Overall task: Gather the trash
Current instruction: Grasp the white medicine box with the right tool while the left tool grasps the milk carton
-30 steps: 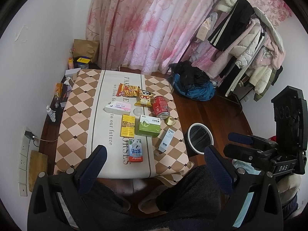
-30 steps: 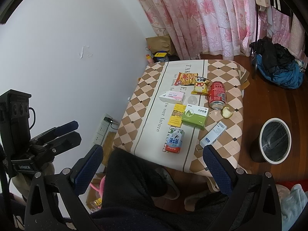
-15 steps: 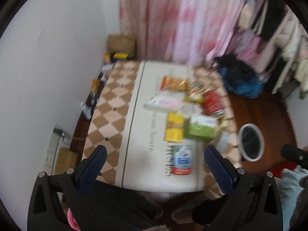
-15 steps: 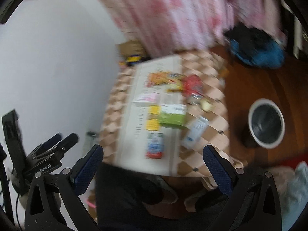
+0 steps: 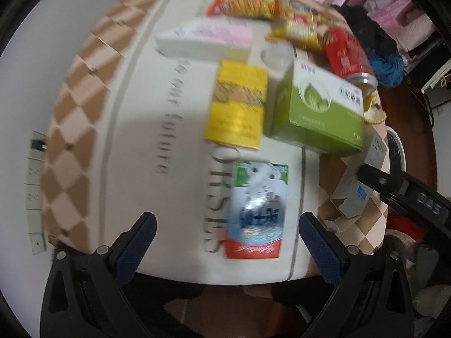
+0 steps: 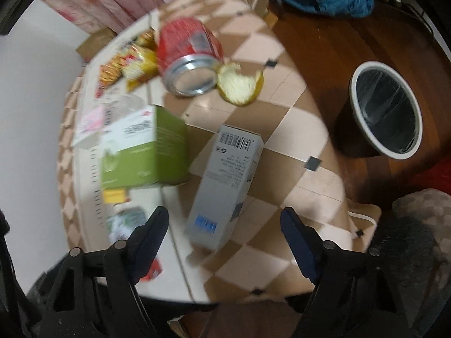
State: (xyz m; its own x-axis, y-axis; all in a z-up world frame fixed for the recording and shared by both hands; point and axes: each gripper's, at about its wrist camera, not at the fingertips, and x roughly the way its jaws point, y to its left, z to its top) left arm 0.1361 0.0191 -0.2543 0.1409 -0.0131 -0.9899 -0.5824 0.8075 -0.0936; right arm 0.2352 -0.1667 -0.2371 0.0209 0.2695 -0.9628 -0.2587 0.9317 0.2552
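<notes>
While my right hand-held gripper [image 6: 222, 233] closes, nothing pinched yet | grey carton [image 6: 225, 186] flat on surface [image 6: 296, 129] under it | light, crushable: grip long sides | left hand-held gripper [image 5: 227, 235] open above pouch [image 5: 258, 211]

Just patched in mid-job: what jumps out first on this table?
A litter of packaging on the checkered tablecloth: a tipped red can beside a piece of peel at the far side, with a green box nearer. The right hand-held gripper, jaws closing, hangs over a long grey carton, not yet pinching it. A lined bin waits on the floor to the right.
</notes>
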